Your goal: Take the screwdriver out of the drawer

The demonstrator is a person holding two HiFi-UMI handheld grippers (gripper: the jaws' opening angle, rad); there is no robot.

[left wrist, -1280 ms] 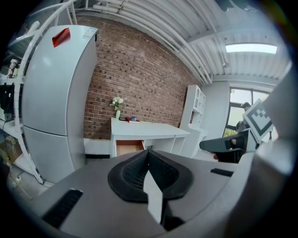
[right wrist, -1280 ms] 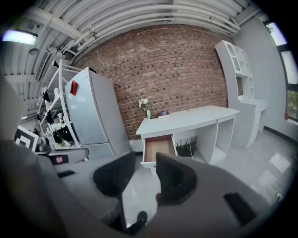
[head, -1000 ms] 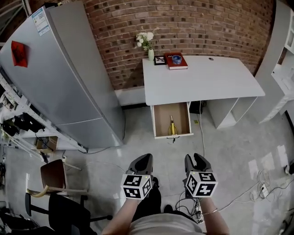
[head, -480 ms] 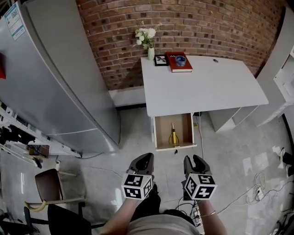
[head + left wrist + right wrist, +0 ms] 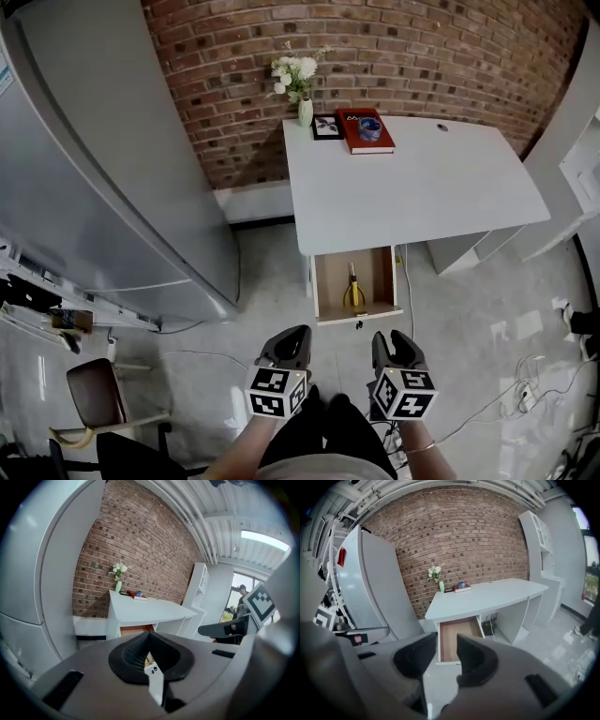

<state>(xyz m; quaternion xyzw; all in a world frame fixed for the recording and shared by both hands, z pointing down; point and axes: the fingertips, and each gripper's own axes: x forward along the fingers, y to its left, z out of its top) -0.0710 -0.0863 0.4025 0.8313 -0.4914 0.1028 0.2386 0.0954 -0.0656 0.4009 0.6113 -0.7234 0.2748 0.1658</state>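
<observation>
1. Left hand-held gripper [image 5: 289, 339]: low in the head view, at 7 o'clock of the frame. Jaws closed tip to tip, nothing between them.
2. Right hand-held gripper [image 5: 395, 341]: just beside item 1, at its 3 o'clock. Jaws apart, empty; its own view shows the drawer through the gap.
3. Chair [image 5: 95, 392]: brown seat, on the floor at 9 o'clock of item 1.
4. Drawer [image 5: 323, 284]: pulled open, wood-lined, under the desk's front edge, at 12 o'clock of both grippers and well apart from them.
5. Screwdriver [image 5: 353, 290]: yellow handle, lying lengthwise on the drawer bottom, handle toward the drawer front. At 12 o'clock of the gap between the two grippers, touched by neither.
6. Desk [image 5: 422, 192]: white top, mostly bare.
7. Red book [image 5: 359, 136]: at the desk's far left corner, a blue object [image 5: 369, 124] on top.
8. Small framed picture [image 5: 327, 126]: at 9 o'clock of the book, just beside it.
9. Vase of white flowers [image 5: 300, 86]: at 11 o'clock of the picture, against the brick wall [image 5: 441, 56].
10. Refrigerator [image 5: 103, 178]: grey, at 9 o'clock of the desk.
</observation>
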